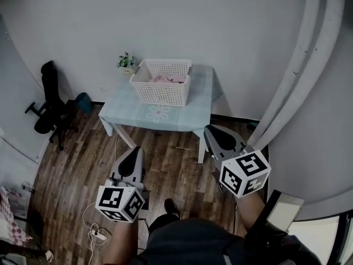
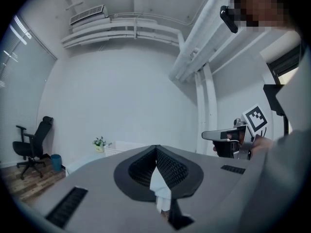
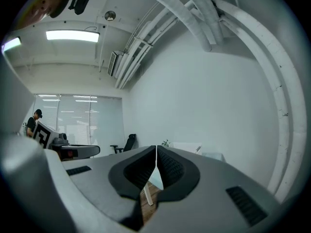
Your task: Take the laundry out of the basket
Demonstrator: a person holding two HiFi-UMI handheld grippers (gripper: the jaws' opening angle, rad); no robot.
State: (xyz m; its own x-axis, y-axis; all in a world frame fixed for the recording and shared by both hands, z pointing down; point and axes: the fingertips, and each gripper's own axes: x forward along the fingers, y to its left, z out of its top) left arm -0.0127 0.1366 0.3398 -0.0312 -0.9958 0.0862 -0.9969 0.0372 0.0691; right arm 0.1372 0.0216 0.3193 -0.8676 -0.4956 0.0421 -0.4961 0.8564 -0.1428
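Observation:
A white lattice laundry basket (image 1: 162, 88) stands at the back of a small table (image 1: 176, 115) covered with a pale cloth. Pink laundry (image 1: 169, 79) lies inside it. Both grippers are held well short of the table, over the wooden floor, and point level toward it. My left gripper (image 1: 134, 150) is shut with nothing in it, and its jaws meet at the tips in the left gripper view (image 2: 156, 147). My right gripper (image 1: 209, 129) is likewise shut and empty (image 3: 156, 148). In the left gripper view the basket (image 2: 121, 147) only peeks over the jaws.
A small potted plant (image 1: 127, 63) sits at the table's back left corner. A black office chair (image 1: 51, 104) and a blue bin (image 1: 84, 101) stand to the left. Cables and a power strip (image 1: 97, 234) lie on the floor by my left. White pipes (image 1: 300, 65) curve up the right wall.

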